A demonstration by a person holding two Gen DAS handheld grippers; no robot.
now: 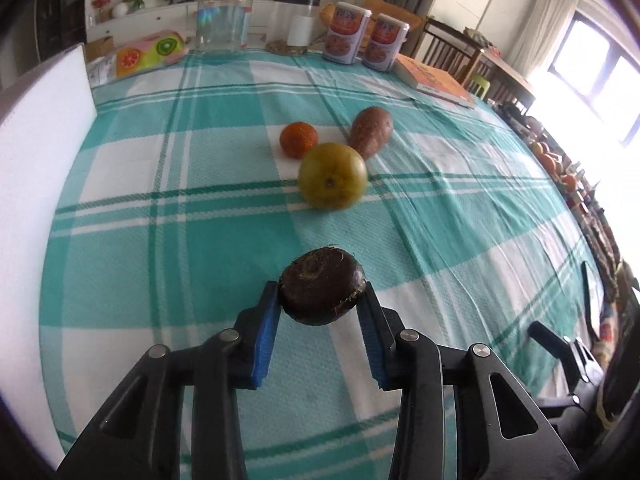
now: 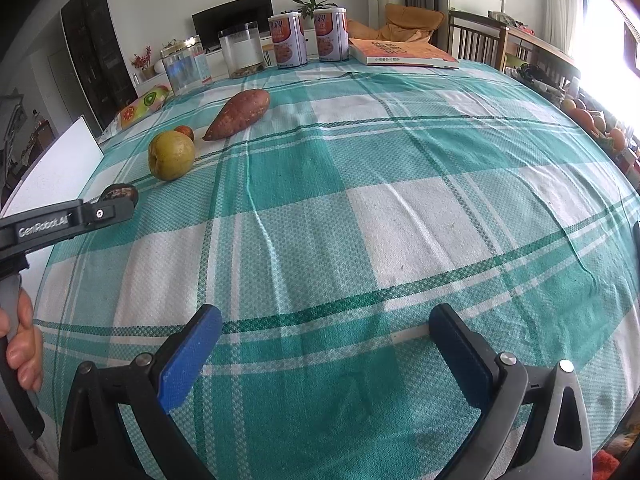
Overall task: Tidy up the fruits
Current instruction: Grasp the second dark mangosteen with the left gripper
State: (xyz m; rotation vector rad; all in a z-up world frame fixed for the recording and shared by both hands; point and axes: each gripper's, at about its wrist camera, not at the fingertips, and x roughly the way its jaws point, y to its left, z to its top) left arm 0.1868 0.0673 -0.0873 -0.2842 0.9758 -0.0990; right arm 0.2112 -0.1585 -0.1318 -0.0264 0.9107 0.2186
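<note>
Fruits on the checked cloth, one dark piece in the left tool

Fruits lie toward the far left part of the worktop (image 2: 400, 208), which is covered by a teal-and-white checked cloth. The left tool (image 1: 322, 300) is clamped on a dark brown round fruit (image 1: 323, 288) with rough fibres on top; its blue pads (image 1: 267, 332) press on both sides of it, and the fruit appears lifted just clear of the cloth. In the right wrist view the same tool reaches in from the left edge, with the person's hand (image 2: 22, 344) on its handle.

Beyond the held piece sits a yellow-green pear (image 1: 333, 176), slightly blurred. Just behind it are a small orange mandarin (image 1: 299, 139) on the left and a reddish sweet potato (image 1: 371, 130) on the right, lying with its narrow end toward the pear. The three are close together; whether they touch cannot be told.

The right tool (image 2: 326, 344) hangs over a bare stretch of cloth with its jaws wide apart and nothing between them, well apart from the fruits.

Along the far edge stand a clear jar (image 1: 225, 20), a second jar with a dark lid (image 1: 295, 24), two printed cans (image 1: 365, 38) side by side, and an orange book (image 1: 434, 79) lying flat. A fruit-print packet (image 1: 150, 53) lies at the far left, and a white board (image 1: 44, 120) stands at the left edge
</note>
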